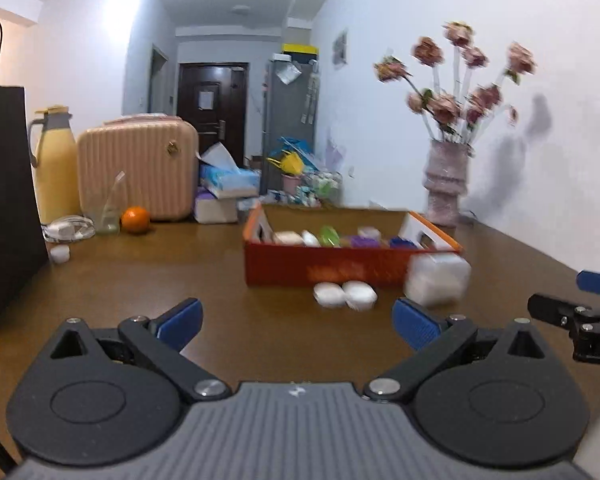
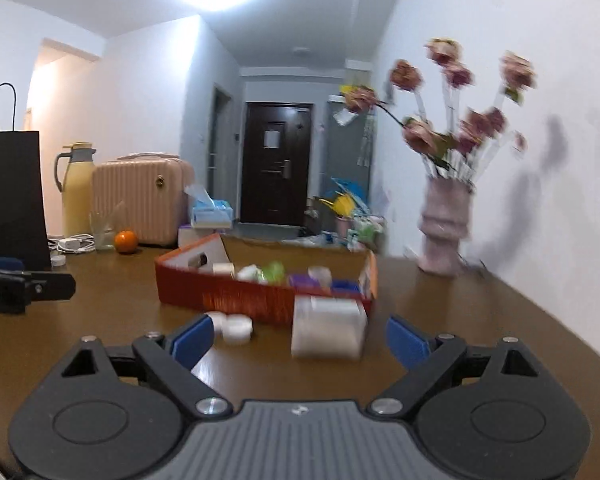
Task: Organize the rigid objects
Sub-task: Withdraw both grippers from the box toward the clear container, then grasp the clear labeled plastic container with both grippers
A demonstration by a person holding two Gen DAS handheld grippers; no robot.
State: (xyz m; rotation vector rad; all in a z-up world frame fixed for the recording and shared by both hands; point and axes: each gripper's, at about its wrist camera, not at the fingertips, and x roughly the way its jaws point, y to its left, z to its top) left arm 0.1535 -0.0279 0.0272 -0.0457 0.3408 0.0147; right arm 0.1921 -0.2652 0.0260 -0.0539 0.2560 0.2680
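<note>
An open orange-red cardboard box (image 1: 320,270) (image 2: 236,294) sits mid-table and holds several small jars and containers in white, green, purple and blue. Two small white round jars (image 1: 345,294) (image 2: 232,326) and a clear plastic box (image 1: 438,280) (image 2: 328,330) stand on the table just in front of it. My left gripper (image 1: 298,322) is open and empty, a little short of the jars. My right gripper (image 2: 300,342) is open and empty, with the clear box between and just beyond its fingertips. Each gripper shows at the edge of the other's view.
A vase of pink flowers (image 1: 446,184) (image 2: 444,232) stands at the back right by the wall. At the back left are a black paper bag (image 1: 8,208), a yellow thermos (image 1: 56,168), a pink suitcase (image 1: 138,172), an orange (image 1: 135,220), a glass, a charger cable and tissue boxes (image 1: 228,180).
</note>
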